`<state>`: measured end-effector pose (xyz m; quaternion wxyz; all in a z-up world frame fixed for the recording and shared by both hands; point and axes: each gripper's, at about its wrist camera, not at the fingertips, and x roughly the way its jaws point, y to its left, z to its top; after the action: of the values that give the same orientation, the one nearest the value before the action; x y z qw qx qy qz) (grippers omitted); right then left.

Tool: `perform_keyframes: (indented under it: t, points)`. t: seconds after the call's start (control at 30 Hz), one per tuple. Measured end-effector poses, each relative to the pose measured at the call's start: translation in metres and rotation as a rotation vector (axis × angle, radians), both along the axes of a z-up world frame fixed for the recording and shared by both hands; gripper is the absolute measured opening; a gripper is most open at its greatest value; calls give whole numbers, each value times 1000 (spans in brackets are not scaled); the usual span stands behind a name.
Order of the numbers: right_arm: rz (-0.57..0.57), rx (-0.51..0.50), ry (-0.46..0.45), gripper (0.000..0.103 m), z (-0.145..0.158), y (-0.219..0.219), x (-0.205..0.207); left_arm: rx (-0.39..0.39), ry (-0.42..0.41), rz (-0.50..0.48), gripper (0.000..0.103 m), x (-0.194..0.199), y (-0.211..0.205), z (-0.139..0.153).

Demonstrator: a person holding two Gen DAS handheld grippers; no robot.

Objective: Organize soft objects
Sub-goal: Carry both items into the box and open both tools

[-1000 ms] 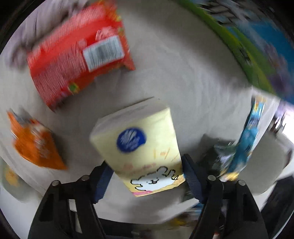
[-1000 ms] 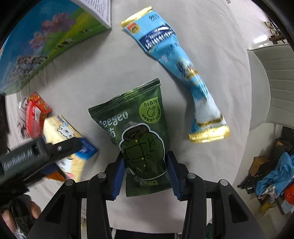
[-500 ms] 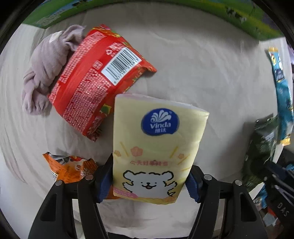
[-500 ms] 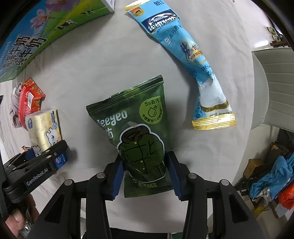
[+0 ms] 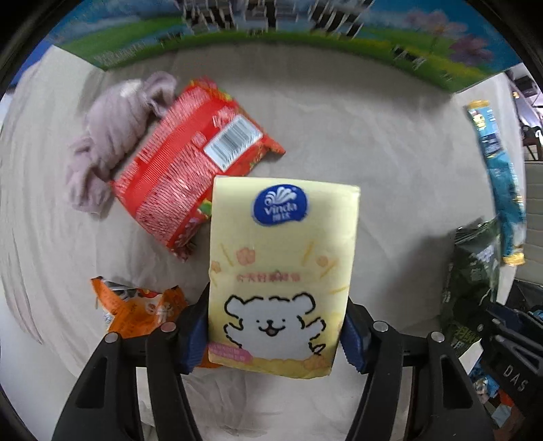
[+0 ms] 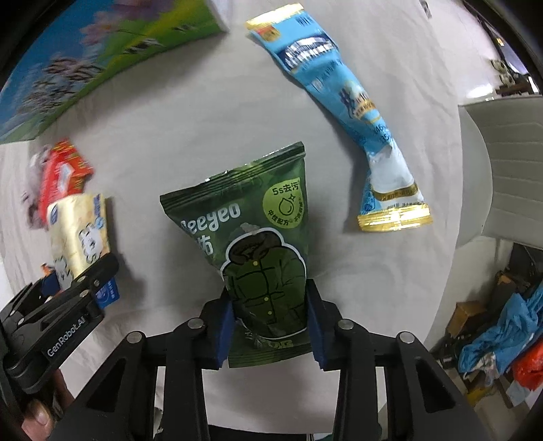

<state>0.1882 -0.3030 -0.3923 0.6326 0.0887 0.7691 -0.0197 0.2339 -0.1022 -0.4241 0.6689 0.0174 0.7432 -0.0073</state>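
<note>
My left gripper [image 5: 276, 334] is shut on a yellow Vinda tissue pack [image 5: 281, 264] and holds it above the white cloth. My right gripper [image 6: 269, 327] is shut on a dark green pouch [image 6: 254, 244] with a jacket drawing. The tissue pack [image 6: 76, 234] and the left gripper [image 6: 73, 298] also show at the left of the right wrist view. The green pouch [image 5: 471, 271] shows at the right edge of the left wrist view.
A red snack bag [image 5: 190, 169], a mauve cloth bundle [image 5: 108, 135] and an orange packet [image 5: 135, 308] lie left. A long blue sachet [image 6: 353, 115] lies right. A green and blue carton [image 5: 271, 30] stands at the back. The table edge [image 6: 475, 190] is right.
The left gripper swung round with the tissue pack, so the carton now fills the back of its view. The right gripper moved slightly with the green pouch still in it.
</note>
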Motion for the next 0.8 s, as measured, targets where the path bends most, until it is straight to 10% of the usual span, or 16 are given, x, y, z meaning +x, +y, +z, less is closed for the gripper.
perform_keyframes:
  t: [0.47, 0.8]
  points:
    - [44, 115, -226, 37, 104, 29, -38, -122, -269, -15, 62, -39, 6, 153]
    - [-6, 160, -366, 37, 190, 37, 21, -241, -363, -48, 62, 22, 26, 238]
